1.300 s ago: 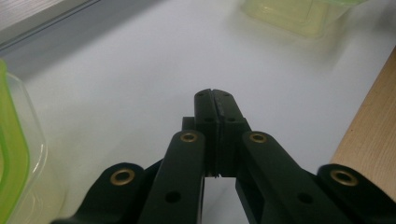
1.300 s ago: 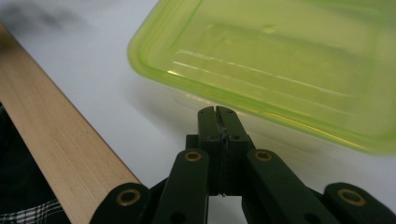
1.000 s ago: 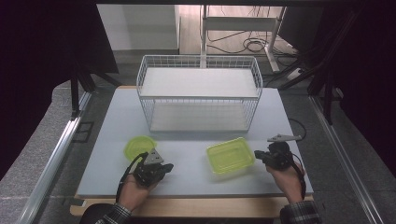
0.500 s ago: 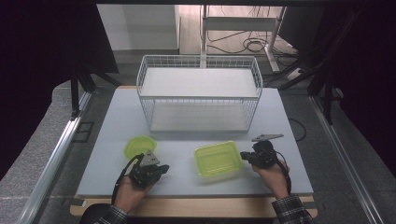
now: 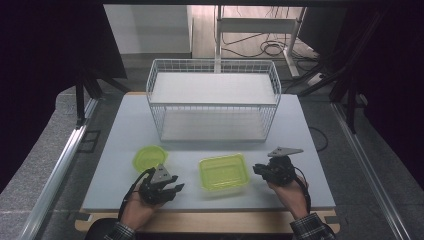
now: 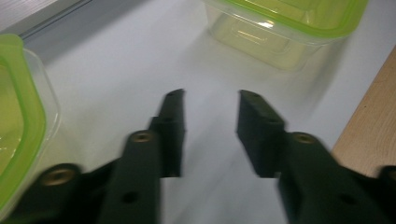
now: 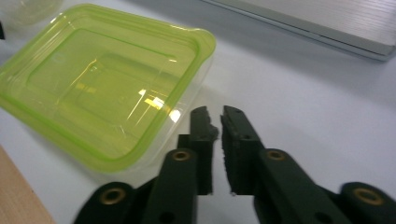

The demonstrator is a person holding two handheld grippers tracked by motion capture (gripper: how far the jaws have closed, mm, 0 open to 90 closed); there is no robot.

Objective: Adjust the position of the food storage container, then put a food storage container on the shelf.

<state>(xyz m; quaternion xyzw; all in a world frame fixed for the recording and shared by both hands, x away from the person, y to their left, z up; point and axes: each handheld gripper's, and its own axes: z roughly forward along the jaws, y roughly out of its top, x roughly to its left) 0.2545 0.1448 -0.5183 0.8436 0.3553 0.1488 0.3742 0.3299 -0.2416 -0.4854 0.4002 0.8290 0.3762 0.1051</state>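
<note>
Leftward went the box [image 5: 223, 172] with the right gripper [image 5: 260, 171], its jaws nearly closed, seemingly empty; the left gripper [image 5: 176, 189] gaped wide; basket [image 5: 212, 102] unfilled.

White wire basket [image 5: 212, 100], standing at the back middle of the pale table [image 5: 310, 150]; wooden front edge [image 5: 210, 223]; metal rail [image 5: 55, 175] along the left side; cables [image 5: 267, 47] on the floor behind; white frame legs [image 5: 250, 25] beyond
</note>
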